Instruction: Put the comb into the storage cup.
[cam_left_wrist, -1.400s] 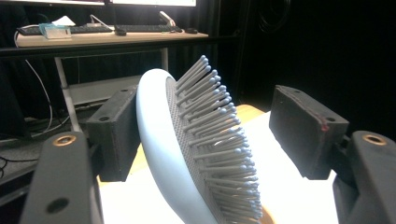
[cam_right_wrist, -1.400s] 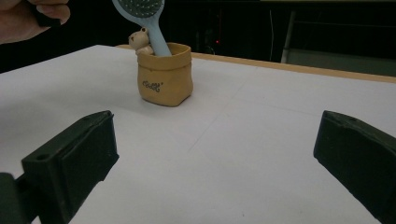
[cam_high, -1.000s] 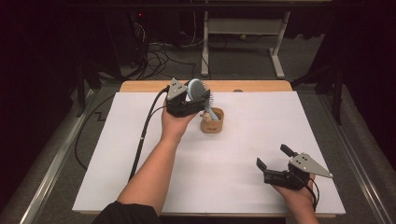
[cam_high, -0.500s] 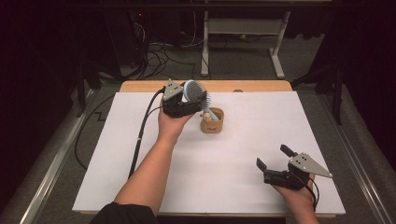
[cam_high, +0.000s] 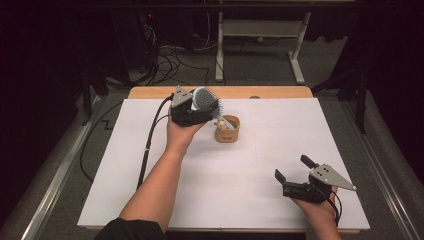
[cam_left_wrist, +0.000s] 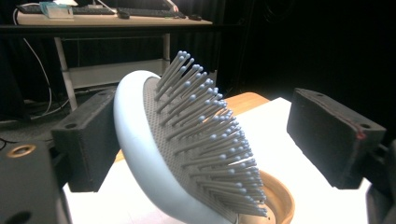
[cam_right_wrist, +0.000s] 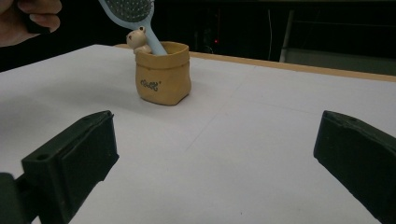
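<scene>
— How is the left gripper (cam_high: 200, 106) seen?
— Its jaws are spread; the pale blue hairbrush (cam_left_wrist: 187, 154) leans between them, its back against one pad, the other pad apart.

— And the brush itself?
— Its handle is stood in the small tan pot (cam_high: 227, 130), beside a little bear figure (cam_right_wrist: 137, 39), toward the table's far side.

— The right gripper (cam_high: 292, 172)?
— It is held spread wide near the white table (cam_high: 280, 145) front edge, well apart from the pot, nothing between its jaws.

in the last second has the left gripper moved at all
Yes. The left gripper shifted slightly left, away from the holder, which stayed put; the hairbrush tilts with it.
</scene>
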